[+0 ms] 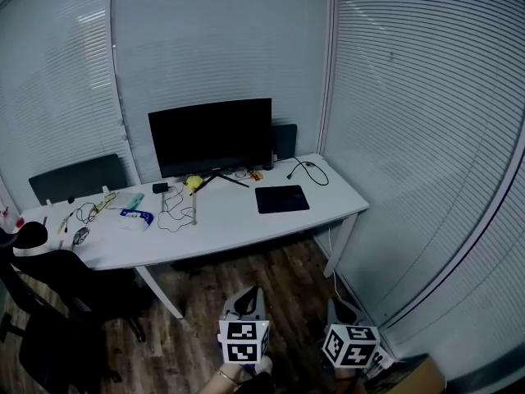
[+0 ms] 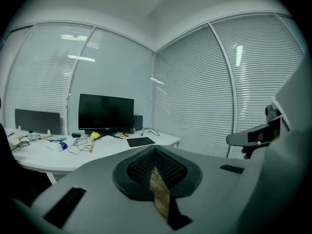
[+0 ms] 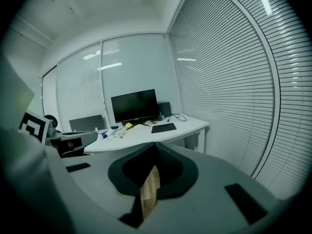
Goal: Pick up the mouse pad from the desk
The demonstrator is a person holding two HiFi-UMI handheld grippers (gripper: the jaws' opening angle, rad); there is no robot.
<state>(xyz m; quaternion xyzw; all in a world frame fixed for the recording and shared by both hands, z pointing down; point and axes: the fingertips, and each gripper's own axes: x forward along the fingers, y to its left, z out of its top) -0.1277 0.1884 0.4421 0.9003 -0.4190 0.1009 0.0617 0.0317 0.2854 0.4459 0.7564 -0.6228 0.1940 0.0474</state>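
On the white counter, dark mouse pad lay flat near the monitor. Left claw and right claw were clenched on nothing, well apart from it.

- Office chair, eight o'clock in the head view: cut by the left edge.
- Small clutter at the desk's nine o'clock end: too tiny to name.
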